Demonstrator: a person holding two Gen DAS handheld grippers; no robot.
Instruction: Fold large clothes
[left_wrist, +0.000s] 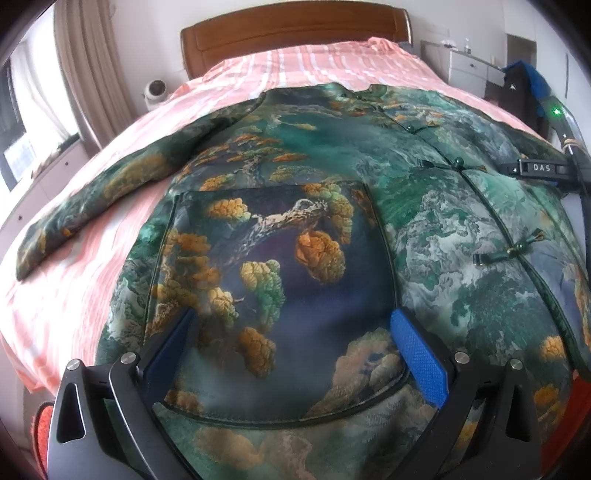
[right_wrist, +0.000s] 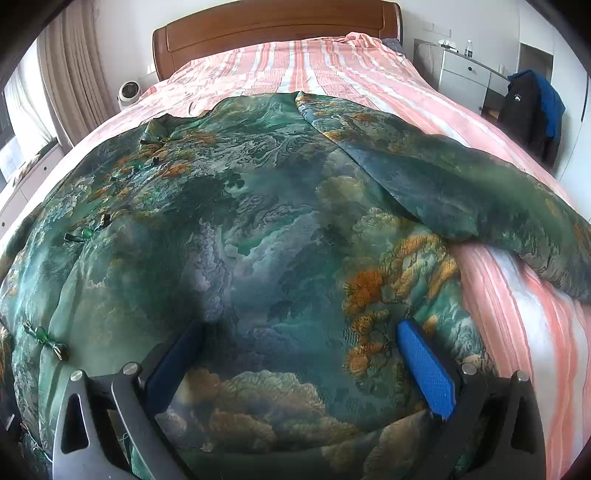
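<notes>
A large padded jacket (left_wrist: 280, 258) with a green and orange landscape print lies spread front-up on the bed. Green knot buttons (left_wrist: 458, 162) run down its front. Its one sleeve (left_wrist: 92, 206) stretches left in the left wrist view; the other sleeve (right_wrist: 480, 199) stretches right in the right wrist view. My left gripper (left_wrist: 295, 350) hangs open over the jacket's square pocket patch, its blue pads (left_wrist: 417, 354) wide apart. My right gripper (right_wrist: 299, 362) stands wide open over the jacket's (right_wrist: 258, 240) lower right front, with only flat cloth below its pads (right_wrist: 424, 369).
The bed's pink striped sheet (right_wrist: 295, 66) reaches a wooden headboard (right_wrist: 277, 29). A curtain (left_wrist: 92, 62) and a small white fan (left_wrist: 157, 90) stand left. A white dresser (right_wrist: 465, 81) and a chair with dark clothes (right_wrist: 532, 107) stand right. A black bar labelled DAS (left_wrist: 541, 168) shows at the right edge.
</notes>
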